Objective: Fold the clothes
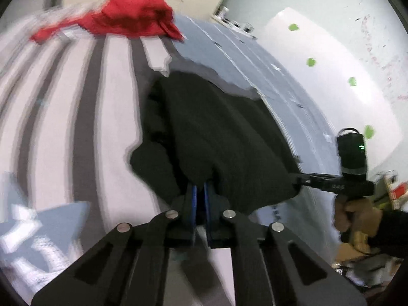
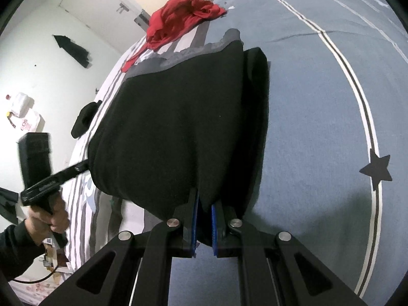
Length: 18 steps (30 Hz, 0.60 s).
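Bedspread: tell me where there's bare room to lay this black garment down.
Free: the blue bedspread right of the black garment, out to the star and stripe. Crowded: the far end, where the red garment lies bunched on the striped side.

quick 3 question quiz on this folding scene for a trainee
1. True or false: both grippers are shut on the black garment.
2. What colour is the crumpled garment at the far end of the bed?
3. The shape printed on the blue cover is: A star, B heart, C circle.

Key
1. True: left gripper and right gripper each pinch its edge.
2. Red.
3. A, star.
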### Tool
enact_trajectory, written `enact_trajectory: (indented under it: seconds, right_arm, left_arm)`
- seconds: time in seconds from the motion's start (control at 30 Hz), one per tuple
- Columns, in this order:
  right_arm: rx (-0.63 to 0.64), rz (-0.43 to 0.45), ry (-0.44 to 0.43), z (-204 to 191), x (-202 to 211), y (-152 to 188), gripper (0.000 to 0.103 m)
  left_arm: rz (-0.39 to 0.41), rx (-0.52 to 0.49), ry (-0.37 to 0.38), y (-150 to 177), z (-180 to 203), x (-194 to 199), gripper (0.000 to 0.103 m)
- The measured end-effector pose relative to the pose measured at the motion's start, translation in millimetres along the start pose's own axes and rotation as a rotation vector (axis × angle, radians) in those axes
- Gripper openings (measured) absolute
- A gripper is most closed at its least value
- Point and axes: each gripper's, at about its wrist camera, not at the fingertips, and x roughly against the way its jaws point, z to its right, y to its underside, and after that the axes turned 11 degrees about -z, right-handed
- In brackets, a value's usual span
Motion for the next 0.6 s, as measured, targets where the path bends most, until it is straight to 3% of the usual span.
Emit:
enact_trajectory:
  seconds: [0.07, 0.17, 0.23, 0.33, 0.47, 0.6]
  right_arm:
    - [0.001, 0.004, 0.01, -0.5, 2.2, 2.5, 0.007]
    - [-0.001, -0.003, 0.028, 0.3, -1.1, 7.2, 0.007]
    - [-0.009, -0.005, 0.039, 2.1, -3.4, 9.8, 0.007]
    - [0.008, -0.006, 0.069, -0.4, -1.3, 10.6, 0.007]
    - [0.062, 0.007, 0.144, -13.2, 12.9, 8.9, 0.007]
    - [0.087, 0.128, 0.17, -30.2, 39.9, -7.9, 0.009]
  left_arm:
    - [-0.026, -0.014, -0.105, 7.5, -0.2, 4.7, 0.0]
    - [-0.13, 0.005, -0.241, 25.1, -13.3, -23.2, 0.0]
    - [-0.139, 0.038, -0.261, 28.4, -21.2, -27.0, 0.0]
    - [-0.035, 0.058, -0.258, 23.1, -16.2, -10.7, 0.0]
    - [0.056, 0.0, -0.301, -2.8, 9.7, 2.2, 0.0]
    - [0.118, -0.073, -0.3, -45.4, 37.3, -6.3, 0.006]
